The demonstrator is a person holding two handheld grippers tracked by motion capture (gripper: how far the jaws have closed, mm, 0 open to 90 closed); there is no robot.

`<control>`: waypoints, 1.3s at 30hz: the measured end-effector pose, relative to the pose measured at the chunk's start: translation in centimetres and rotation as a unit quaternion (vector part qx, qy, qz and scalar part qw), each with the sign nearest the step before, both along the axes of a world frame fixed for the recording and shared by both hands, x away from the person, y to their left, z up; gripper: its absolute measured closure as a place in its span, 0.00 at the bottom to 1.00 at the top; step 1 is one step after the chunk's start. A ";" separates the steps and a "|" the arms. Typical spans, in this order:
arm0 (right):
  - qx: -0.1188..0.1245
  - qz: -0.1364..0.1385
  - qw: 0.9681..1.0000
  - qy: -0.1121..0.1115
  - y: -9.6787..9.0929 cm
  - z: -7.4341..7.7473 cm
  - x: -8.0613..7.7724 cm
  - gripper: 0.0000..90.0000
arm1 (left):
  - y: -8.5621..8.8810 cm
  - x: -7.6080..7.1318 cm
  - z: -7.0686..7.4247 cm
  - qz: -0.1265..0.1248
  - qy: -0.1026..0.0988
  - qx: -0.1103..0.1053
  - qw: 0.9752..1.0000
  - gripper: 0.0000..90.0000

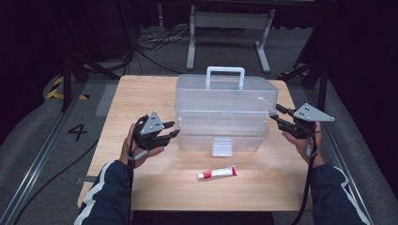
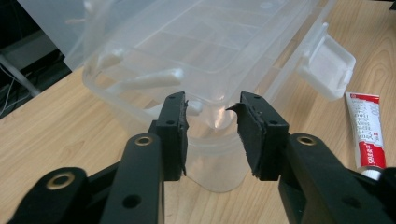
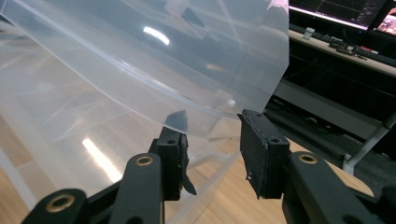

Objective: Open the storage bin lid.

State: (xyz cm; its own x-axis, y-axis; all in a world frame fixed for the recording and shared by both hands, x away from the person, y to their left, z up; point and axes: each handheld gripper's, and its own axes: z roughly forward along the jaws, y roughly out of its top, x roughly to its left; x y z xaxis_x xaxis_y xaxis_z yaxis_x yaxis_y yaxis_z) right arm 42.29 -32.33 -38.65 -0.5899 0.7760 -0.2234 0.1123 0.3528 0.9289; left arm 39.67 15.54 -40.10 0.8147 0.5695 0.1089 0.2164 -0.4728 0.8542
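A clear plastic storage box (image 1: 220, 101) with a white handle (image 1: 225, 71) and a front latch (image 1: 222, 146) stands on the wooden table (image 1: 141, 93). A red and white tube (image 1: 217, 173) lies in front of it. My left gripper (image 1: 176, 129) is at the box's left front corner, open. In the left gripper view the gripper (image 2: 212, 105) points at the box (image 2: 210, 37) corner, and no pad presses on it. My right gripper (image 1: 274, 115) is at the box's right end. In the right gripper view the gripper (image 3: 212, 123) is open, with the lid's (image 3: 140, 60) edge running between the jaws.
The latch (image 2: 327, 60) and the tube (image 2: 366, 135) lie to the right in the left gripper view. Bare wood runs along the table's left side and front edge. A white metal stand (image 1: 230, 21) and cables sit on the floor beyond the table.
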 end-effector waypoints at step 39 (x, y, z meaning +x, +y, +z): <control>0.004 -0.095 0.994 -0.061 2.3 3.6 2.2 0.88 | -3.9 0.1 -1.6 -0.051 0.013 0.045 0.998 0.59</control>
